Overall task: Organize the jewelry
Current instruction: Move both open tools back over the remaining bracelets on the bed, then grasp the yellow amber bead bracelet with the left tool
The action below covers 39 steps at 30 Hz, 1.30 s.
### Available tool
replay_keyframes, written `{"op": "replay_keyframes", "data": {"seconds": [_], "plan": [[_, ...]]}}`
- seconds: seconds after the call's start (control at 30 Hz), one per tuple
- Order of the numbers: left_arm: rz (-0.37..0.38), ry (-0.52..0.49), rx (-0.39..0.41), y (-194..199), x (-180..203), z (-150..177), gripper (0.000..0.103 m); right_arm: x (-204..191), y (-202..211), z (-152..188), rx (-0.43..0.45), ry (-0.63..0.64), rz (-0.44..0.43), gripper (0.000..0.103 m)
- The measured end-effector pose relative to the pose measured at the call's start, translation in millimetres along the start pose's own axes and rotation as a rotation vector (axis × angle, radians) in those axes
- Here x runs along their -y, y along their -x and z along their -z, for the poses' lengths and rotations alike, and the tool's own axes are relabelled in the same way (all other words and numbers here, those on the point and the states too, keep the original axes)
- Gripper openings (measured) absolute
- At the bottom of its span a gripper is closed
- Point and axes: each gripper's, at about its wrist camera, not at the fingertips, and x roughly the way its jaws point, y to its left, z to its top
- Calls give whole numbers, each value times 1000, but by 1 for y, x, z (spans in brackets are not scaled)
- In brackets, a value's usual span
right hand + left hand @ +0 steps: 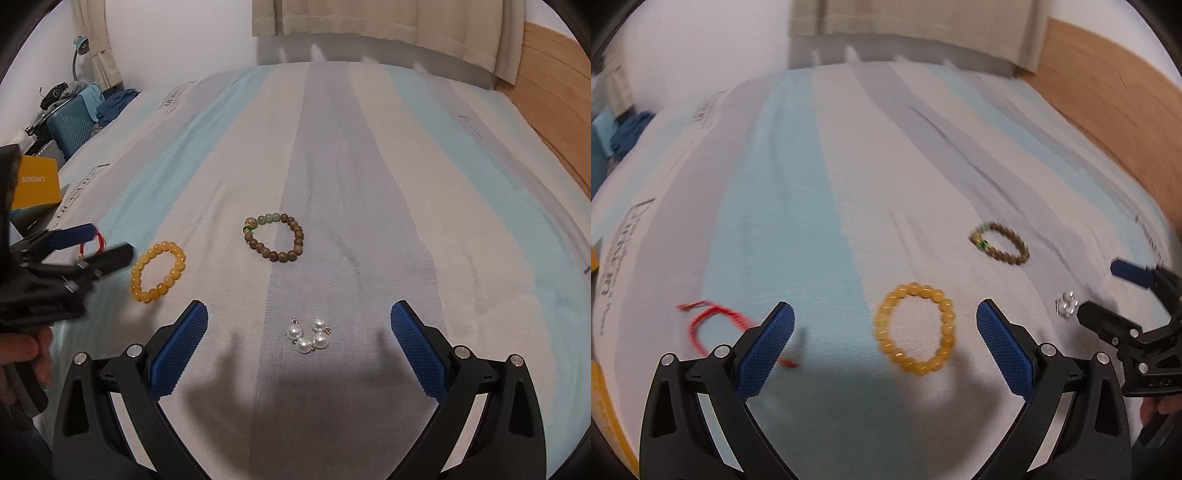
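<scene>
Left tongs (885,326): spread wide, empty, above the yellow amber-bead bracelet (915,328).
Right tongs (299,326): spread wide, empty, over the cluster of white pearl charms (309,335).
Further off: brown-and-green bead bracelet (276,237); red cord bracelet (713,321) far left.
Surface: striped blue-grey bedsheet (369,184).

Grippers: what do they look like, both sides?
Same build: the left gripper and right gripper are black plastic frames with cut-out arms and silver pivot bolts. Their fingers carry blue pads with a fine cross-hatch texture. No cables or markings visible.
</scene>
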Motion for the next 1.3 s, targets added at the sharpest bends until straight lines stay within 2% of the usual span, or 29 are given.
{"op": "replay_keyframes", "data": {"seconds": [0.03, 0.13, 0.2, 0.33, 0.4, 0.43, 0.5, 0.6, 0.63, 0.7, 0.8, 0.93, 0.97, 1.3], "plan": [[-4, -17, -10, -6, 5, 1, 97, 0, -3, 0, 0, 2, -7, 93], [-7, -38, -39, -25, 11, 2, 94, 1, -12, 1, -22, 11, -24, 77], [-8, -49, -62, -36, 13, 3, 88, 1, -22, 5, -48, 15, -24, 65], [-14, -49, -77, -47, 12, 5, 83, -1, -37, 7, -98, 20, -48, 49], [-20, -71, -75, -50, 12, 7, 80, -5, -41, 7, -103, 30, -51, 36], [-18, -72, -74, -52, 13, 7, 79, -6, -42, 6, -105, 33, -54, 33], [-19, -73, -67, -53, 12, 8, 71, -9, -43, 6, -105, 40, -59, 21], [-21, -75, -53, -53, 13, 9, 51, -12, -44, 6, -105, 50, -58, 20], [-18, -75, -53, -53, 13, 9, 48, -12, -44, 6, -105, 49, -61, 20], [-12, -77, -54, -51, 14, 8, 25, -10, -44, 6, -103, 39, -68, 20], [0, -77, -61, -49, 10, 8, 10, -11, -43, 6, -98, 32, -73, 20], [28, -58, -68, -47, 0, 5, 9, -8, -41, 6, -91, 32, -84, 18], [35, -53, -69, -46, -2, 4, 9, -7, -39, 6, -87, 32, -86, 10], [44, -38, -52, -33, -4, 0, 8, 2, -29, 4, -63, 6, -99, 11]]}}
